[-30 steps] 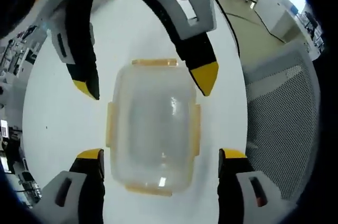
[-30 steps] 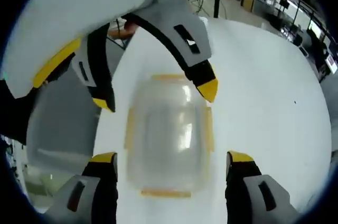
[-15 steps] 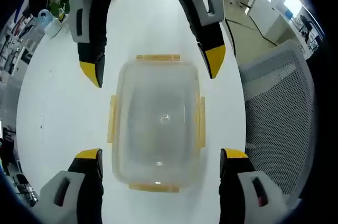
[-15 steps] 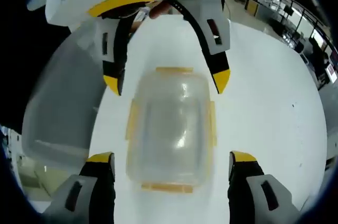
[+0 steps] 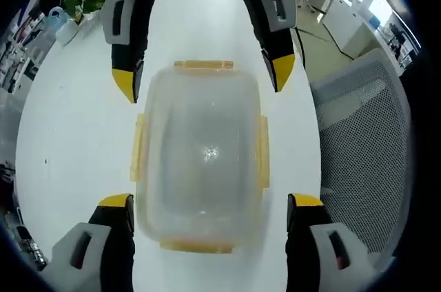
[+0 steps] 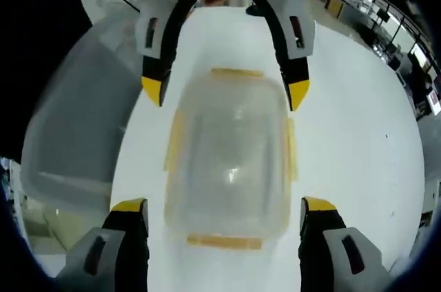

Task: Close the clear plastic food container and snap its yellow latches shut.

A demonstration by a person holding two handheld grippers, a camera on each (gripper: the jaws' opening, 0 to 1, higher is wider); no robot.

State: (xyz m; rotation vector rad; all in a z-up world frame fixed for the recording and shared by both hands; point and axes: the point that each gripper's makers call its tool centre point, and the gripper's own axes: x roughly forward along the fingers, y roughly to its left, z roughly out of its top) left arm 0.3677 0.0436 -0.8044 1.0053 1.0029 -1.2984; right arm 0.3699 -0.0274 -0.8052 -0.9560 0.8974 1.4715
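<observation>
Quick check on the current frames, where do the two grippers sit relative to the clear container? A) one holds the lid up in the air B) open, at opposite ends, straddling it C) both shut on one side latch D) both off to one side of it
B: in the left gripper view the left gripper has its jaws open at the near end of the container, and the right gripper spreads open at the far end.

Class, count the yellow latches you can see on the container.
4: far end, near end, left side, right side of the container. None seems hidden.
</observation>
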